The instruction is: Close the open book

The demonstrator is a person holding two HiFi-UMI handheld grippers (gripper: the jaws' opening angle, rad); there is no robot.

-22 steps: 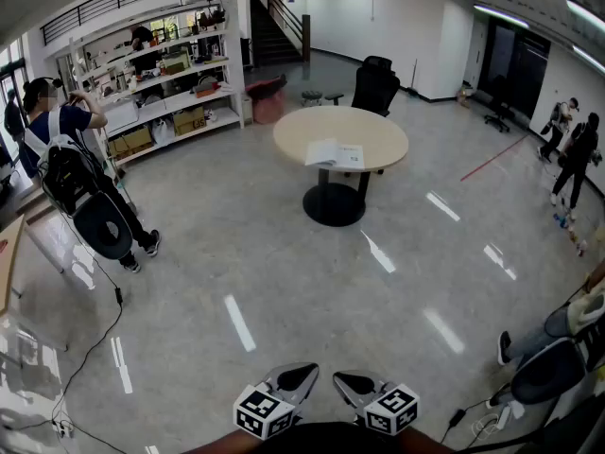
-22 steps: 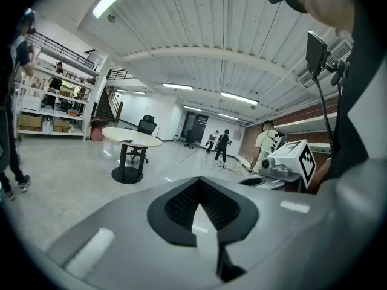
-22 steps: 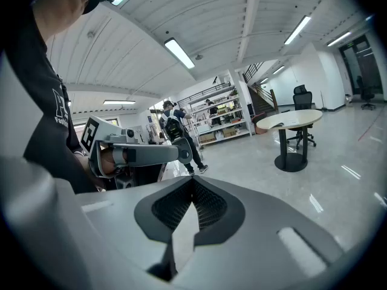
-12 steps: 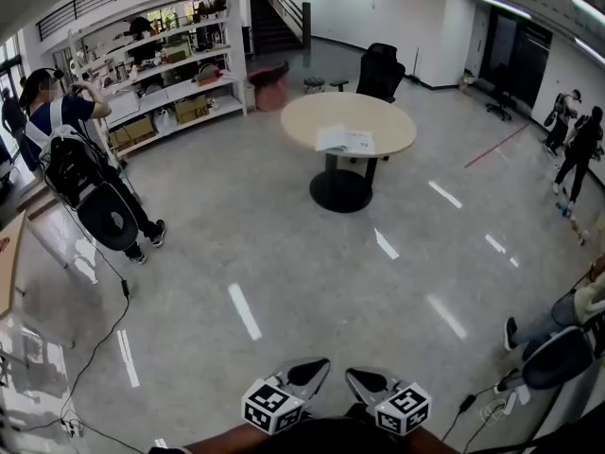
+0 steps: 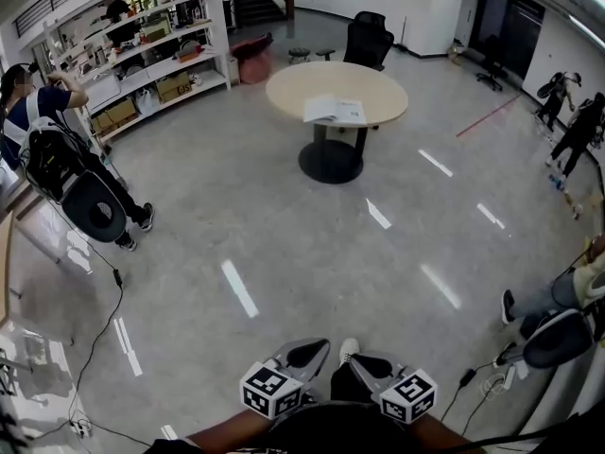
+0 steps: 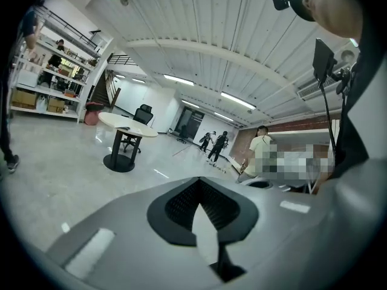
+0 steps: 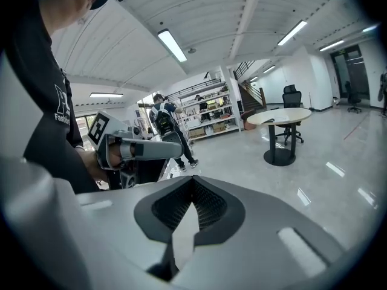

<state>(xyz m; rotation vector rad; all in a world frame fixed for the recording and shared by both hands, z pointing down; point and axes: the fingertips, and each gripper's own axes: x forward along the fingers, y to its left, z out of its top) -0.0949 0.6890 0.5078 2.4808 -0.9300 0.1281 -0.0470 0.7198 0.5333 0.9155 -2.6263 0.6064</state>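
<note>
**Risks between us and the book**

Distance was our first worry. The book (image 5: pixel 334 111) lay open on the near half of the table (image 5: pixel 383 100). Both grippers hung well short of the table, with a wide stretch of floor (image 5: pixel 284 225) between. The left gripper (image 5: pixel 310 351) was clenched on nothing, its jaws together. The right gripper (image 5: pixel 367 362) looked the same, closed and empty. We judged that the task had not properly begun, since no jaw was anywhere near a page.

From there, several things could go wrong.

- **Floor:** It was polished grey and threw back the ceiling lights, so a hurried walk toward the table might end in a slip.
- **Cable:** A cable (image 5: pixel 121 293) trailed over the floor, left of the table and nearer us, close to a person (image 5: pixel 61 164) with a backpack. Veering that way could snag a foot.
- **Pages:** They were thin white paper lying flat. Hard jaw tips might crease or tear a leaf, or lift one leaf instead of the whole half.
- **Table top:** It looked smooth, pale and wood-toned. A sideways push could slide the book toward the table's rim rather than fold it.
- **Pedestal:** The round top stood on one dark pedestal with a disc foot, so leaning on the rim might rock it.

The grippers were grey moulded shells with dark ribbed pads (image 6: pixel 181 205), which we thought should bite paper fairly well.
</note>
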